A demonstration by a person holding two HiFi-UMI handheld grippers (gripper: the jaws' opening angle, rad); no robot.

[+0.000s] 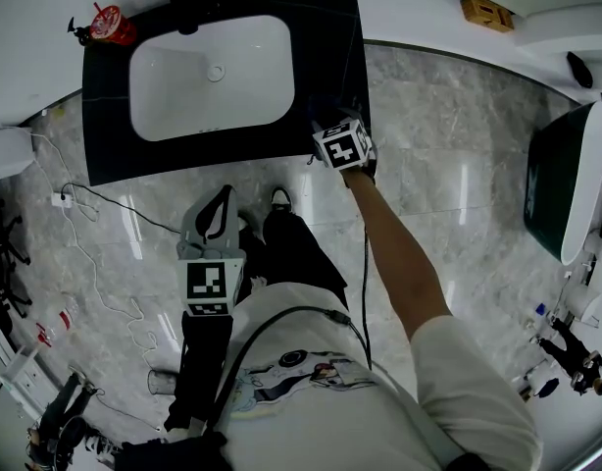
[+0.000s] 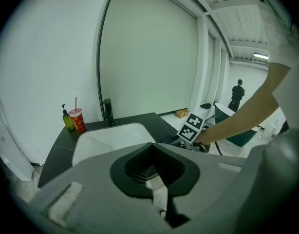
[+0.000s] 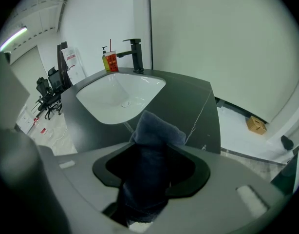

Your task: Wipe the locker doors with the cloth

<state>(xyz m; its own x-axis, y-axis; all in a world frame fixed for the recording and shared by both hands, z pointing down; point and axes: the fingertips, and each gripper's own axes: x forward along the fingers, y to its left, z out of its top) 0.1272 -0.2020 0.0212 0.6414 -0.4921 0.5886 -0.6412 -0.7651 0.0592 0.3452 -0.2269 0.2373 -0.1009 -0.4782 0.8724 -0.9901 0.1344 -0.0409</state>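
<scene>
Reading the head view from the left, I log the red cup [image 1: 110, 23] at 10 o'clock on the black counter [image 1: 321, 67], with the white basin [image 1: 208, 77] at 11 o'clock.

1. The left gripper [image 1: 220, 209] hangs just below centre, toward 7 o'clock, over the floor and short of the counter. Its jaws stand narrow, tips together, with nothing between them.
2. The right gripper [image 3: 150, 172] sits toward 1 o'clock, at the counter's front right corner. Its jaws stand wide. The dark cloth [image 3: 154, 140] lies between them and projects forward toward the counter. The pads do not look pressed on it, so I treat the cloth as loose.

Step in hand, as I judge it: handling the cloth at the counter. Wiping is not under way, and no view shows the locker doors.

Next move calls for closing the right jaws firmly on the cloth, then carrying it flat to a door face. The left gripper is free to steady.

View differences:
- Only the right gripper view shows the cloth; in the head view the marker cube covers those jaws.
- The left gripper view alone shows the soap bottle [image 2: 67, 121] at 9 o'clock and a distant person [image 2: 235, 95] at 3 o'clock.
- The right gripper view shows the faucet [image 3: 136, 52] side-on at 12 o'clock.
</scene>
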